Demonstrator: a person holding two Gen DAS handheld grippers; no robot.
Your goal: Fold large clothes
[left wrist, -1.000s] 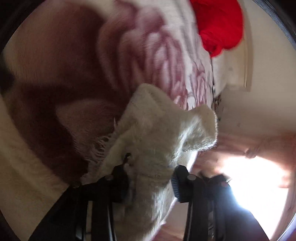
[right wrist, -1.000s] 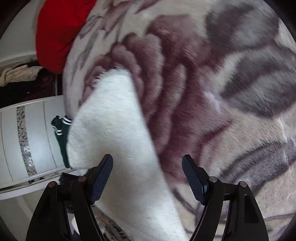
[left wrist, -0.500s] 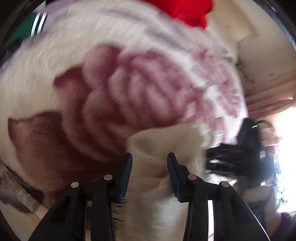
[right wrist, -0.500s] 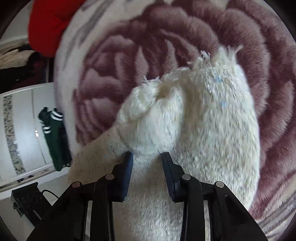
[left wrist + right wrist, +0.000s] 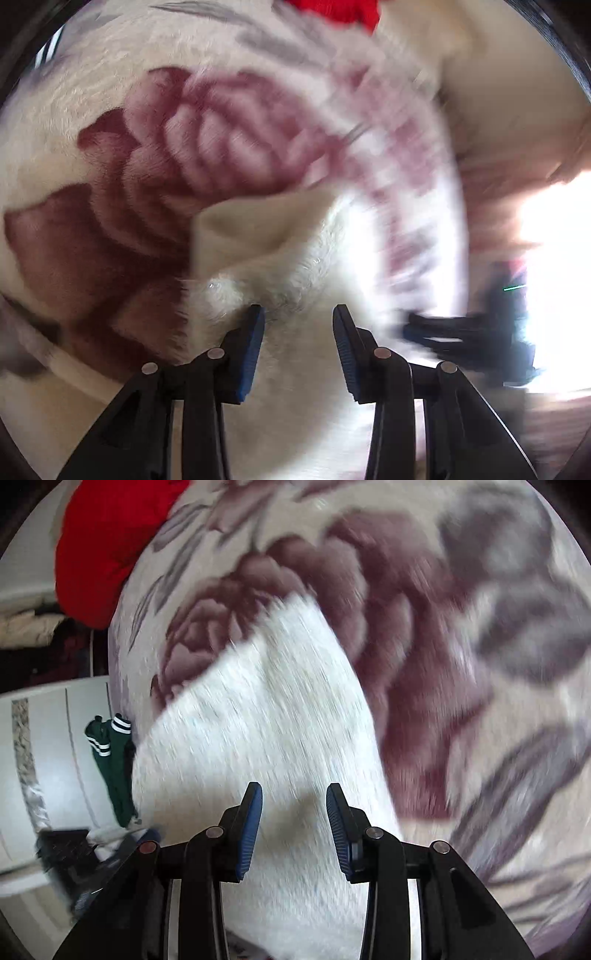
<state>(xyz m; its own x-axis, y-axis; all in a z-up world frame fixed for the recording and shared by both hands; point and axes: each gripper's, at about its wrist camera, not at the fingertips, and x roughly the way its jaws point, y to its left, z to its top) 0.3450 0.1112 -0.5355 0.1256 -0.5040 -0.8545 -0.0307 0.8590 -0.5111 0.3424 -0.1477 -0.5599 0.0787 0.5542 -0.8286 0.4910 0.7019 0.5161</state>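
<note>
Both sets of tongs have just let go! Half a sec ago the left tongs (image 5: 298,320) and right tongs (image 5: 294,799) were each pinched tight on the white fuzzy garment (image 5: 258,716); now the jaws on both stand parted w/ a clear gap, nothing gripped, fabric only lying beneath and between them. Looks like the release after a fold has been laid down.

The garment sits spread on the floral blanket (image 5: 424,635) of the bed. In the left view its near part (image 5: 280,258) shows a flap turned over on itself, cream underside up, so one fold seems done. Whether the edges line up, can't tell — heavy motion blur in both views.

Around it: a red garment (image 5: 107,542) at the far edge of the blanket, well apart from the white one. Off the bed's side, a green garment w/ white stripes (image 5: 110,760) hangs by a white cabinet front. Some dark gear (image 5: 70,853) sits low nearby.

In the way? Not much. The thick pile may spring the fold back open, and the right tongs appear as a dark blur (image 5: 469,332) close to the left pair, so the next re-grip needs room between hands.
</note>
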